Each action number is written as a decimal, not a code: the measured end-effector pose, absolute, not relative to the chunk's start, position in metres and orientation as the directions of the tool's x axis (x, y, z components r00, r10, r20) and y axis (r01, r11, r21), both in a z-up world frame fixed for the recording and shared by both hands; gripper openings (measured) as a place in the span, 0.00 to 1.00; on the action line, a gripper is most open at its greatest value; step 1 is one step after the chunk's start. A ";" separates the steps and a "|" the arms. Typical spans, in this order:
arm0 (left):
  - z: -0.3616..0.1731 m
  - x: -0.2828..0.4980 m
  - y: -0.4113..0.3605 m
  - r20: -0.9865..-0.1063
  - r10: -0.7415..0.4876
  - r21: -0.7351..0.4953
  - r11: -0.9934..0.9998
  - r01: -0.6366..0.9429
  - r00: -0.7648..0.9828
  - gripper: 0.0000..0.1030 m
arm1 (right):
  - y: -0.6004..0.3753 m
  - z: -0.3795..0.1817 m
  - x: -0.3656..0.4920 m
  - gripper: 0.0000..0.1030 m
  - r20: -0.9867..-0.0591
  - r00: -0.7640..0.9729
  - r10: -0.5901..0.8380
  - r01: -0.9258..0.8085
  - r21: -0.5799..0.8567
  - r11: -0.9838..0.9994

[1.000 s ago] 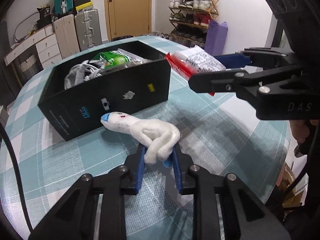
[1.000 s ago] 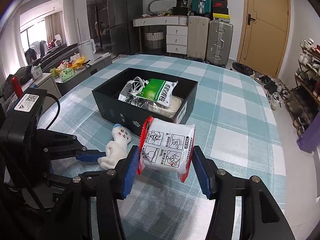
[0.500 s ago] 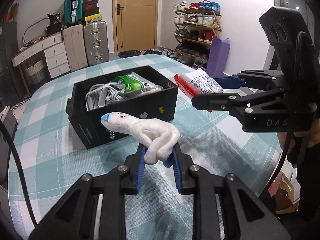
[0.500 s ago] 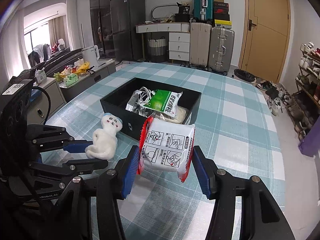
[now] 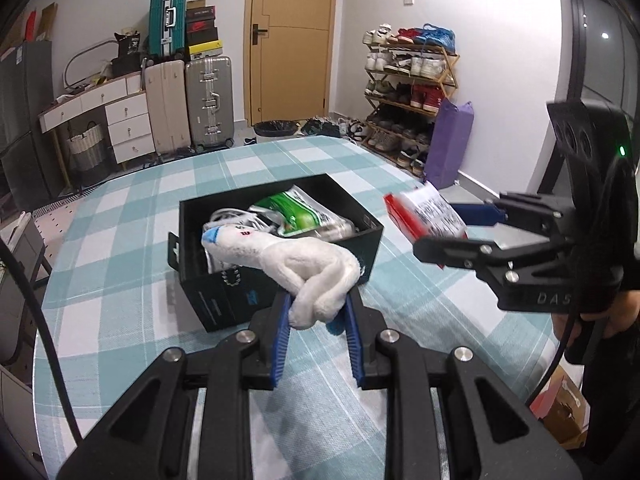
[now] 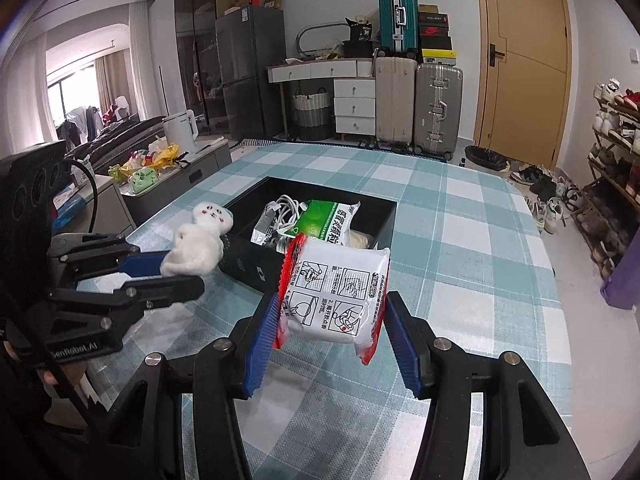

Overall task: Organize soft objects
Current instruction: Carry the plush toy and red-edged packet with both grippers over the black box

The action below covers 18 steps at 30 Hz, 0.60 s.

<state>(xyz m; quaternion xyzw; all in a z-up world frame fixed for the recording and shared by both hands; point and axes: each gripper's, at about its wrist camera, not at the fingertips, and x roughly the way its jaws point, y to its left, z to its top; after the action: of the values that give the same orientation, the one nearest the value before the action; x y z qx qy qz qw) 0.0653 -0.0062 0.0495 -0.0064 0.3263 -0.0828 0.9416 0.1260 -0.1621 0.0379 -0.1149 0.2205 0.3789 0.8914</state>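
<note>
My left gripper point(image 5: 318, 312) is shut on a white plush toy point(image 5: 296, 266) with a blue cap, held in the air just before the near wall of the black box point(image 5: 224, 296). The right wrist view shows the same plush toy point(image 6: 200, 244) to the left of the box point(image 6: 248, 258). My right gripper point(image 6: 332, 316) is shut on a red-and-white soft packet point(image 6: 336, 292), lifted in front of the box's near corner. That packet point(image 5: 424, 216) also shows to the right of the box in the left wrist view. Inside the box lie a green packet point(image 6: 328, 216) and white cables point(image 6: 280, 208).
The box stands on a round table with a teal checked cloth point(image 6: 460, 248). Beyond the table are suitcases point(image 5: 188, 100), a drawer unit point(image 5: 124, 120), a shoe rack point(image 5: 408, 88), a purple bag point(image 5: 448, 144) and a door. A low cabinet with a kettle point(image 6: 180, 128) stands left.
My left gripper rose with the plush toy, lifting it off the cloth to the height of the box rim. The right gripper kept the packet almost still.
</note>
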 end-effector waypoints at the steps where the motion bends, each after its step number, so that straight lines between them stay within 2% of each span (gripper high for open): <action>1: 0.050 0.067 -0.005 -0.612 -0.159 -0.068 0.987 0.149 0.774 0.22 | -0.162 0.038 0.126 0.52 -0.478 0.617 0.626 -0.725 -0.036 0.688; 18: 0.058 0.094 0.020 -0.603 -0.137 -0.082 0.991 0.110 0.786 0.22 | -0.154 0.042 0.139 0.52 -0.462 0.605 0.649 -0.725 0.018 0.688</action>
<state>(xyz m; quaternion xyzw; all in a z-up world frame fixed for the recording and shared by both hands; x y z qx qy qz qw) 0.0944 0.0195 0.0578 -0.0210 0.3204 -0.0654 0.9448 0.1394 -0.1535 0.0421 -0.0857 0.2218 0.3854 0.8916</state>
